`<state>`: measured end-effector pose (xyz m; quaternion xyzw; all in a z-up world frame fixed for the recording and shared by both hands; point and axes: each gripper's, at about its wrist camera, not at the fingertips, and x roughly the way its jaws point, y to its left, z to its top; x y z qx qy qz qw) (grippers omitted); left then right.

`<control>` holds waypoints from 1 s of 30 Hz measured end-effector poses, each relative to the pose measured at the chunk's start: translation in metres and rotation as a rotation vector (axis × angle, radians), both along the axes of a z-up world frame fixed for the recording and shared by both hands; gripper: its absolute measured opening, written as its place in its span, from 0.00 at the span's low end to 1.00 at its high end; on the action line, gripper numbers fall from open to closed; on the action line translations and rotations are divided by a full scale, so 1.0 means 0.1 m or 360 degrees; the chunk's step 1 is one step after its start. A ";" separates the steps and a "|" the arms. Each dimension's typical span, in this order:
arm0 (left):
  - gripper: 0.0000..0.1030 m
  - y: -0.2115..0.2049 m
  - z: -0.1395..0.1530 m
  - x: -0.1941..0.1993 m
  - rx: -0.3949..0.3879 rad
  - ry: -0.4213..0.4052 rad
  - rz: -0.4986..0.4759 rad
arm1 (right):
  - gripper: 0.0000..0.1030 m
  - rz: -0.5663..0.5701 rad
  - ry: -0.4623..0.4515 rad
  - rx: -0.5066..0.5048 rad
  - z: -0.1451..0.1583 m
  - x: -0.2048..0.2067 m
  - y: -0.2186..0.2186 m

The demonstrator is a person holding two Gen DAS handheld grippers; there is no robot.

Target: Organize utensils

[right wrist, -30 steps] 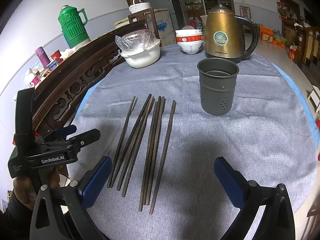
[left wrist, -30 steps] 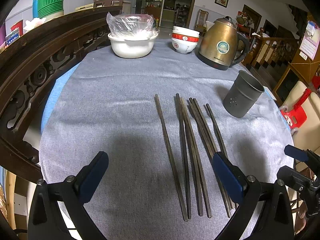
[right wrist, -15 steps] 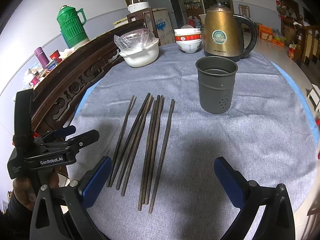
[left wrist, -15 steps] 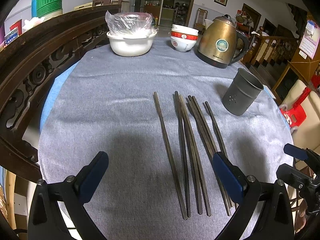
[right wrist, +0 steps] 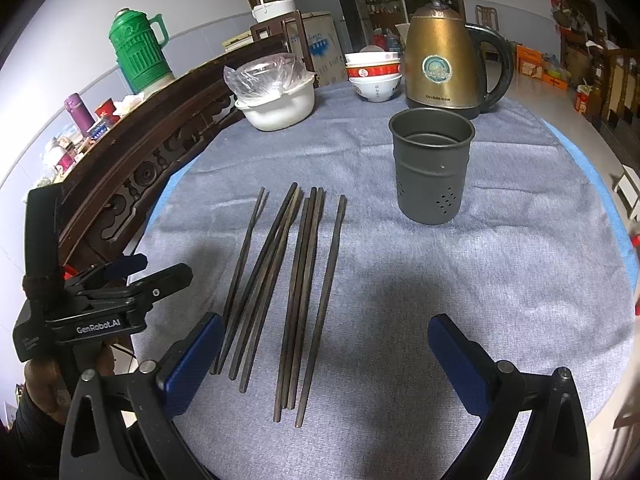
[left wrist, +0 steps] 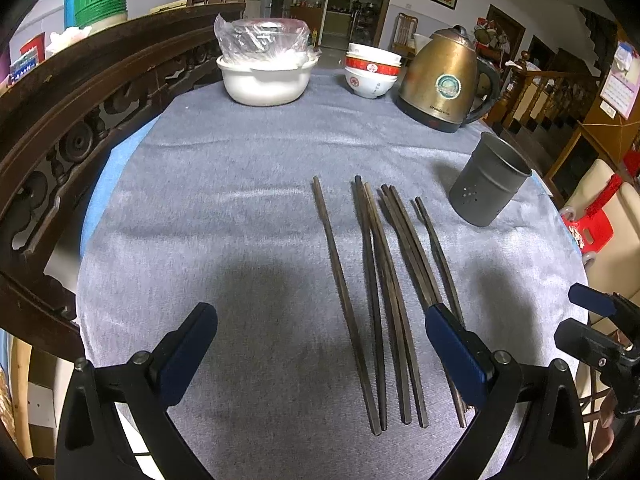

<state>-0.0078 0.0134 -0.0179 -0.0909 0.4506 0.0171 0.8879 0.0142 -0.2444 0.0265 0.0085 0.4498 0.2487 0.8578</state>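
A round table [left wrist: 224, 184] covered with a grey cloth is seen from both wrist views. A group of dark chopsticks [left wrist: 384, 300] is laid flat on the cloth, roughly parallel and running away from the cameras; several in the middle touch or overlap, while the leftmost one [left wrist: 340, 288] lies apart from the rest. In the right wrist view the same chopsticks [right wrist: 288, 280] are found left of centre.

A dark grey metal holder [left wrist: 486, 182] with small holes in its lower wall is stood upright on the cloth, to the right of the chopsticks and clear of them. In the right wrist view the holder [right wrist: 432, 172] is seen to contain no chopsticks.

The left tongs [left wrist: 320, 344] are spread wide above the near edge of the table, nothing held between the blue pads; the right pad overlaps the near ends of the right-hand chopsticks in the view, but contact cannot be determined. The right tongs [right wrist: 326, 350] are likewise spread wide and hold nothing, positioned over the cloth with the chopsticks' near ends between the pads.

At the far side of the table a white bowl covered in plastic film [left wrist: 266, 80], stacked red-and-white bowls [left wrist: 372, 74] and a brass-coloured kettle [left wrist: 444, 80] are placed. A carved wooden chair back [left wrist: 80, 112] is noted at the left edge.
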 end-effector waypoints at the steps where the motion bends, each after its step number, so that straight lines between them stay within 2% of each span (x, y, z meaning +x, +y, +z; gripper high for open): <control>1: 1.00 0.00 -0.01 0.00 -0.0001 0.0005 0.0000 | 1.00 -0.0002 0.0002 0.0000 0.00 0.00 0.00; 23: 1.00 0.05 -0.05 -0.02 -0.0051 0.0012 -0.0014 | 1.00 -0.0016 0.0036 -0.0034 -0.03 0.05 0.05; 30: 1.00 0.29 -0.20 -0.02 -0.0144 0.0053 0.0061 | 1.00 -0.0061 0.0187 -0.0056 -0.22 0.27 0.10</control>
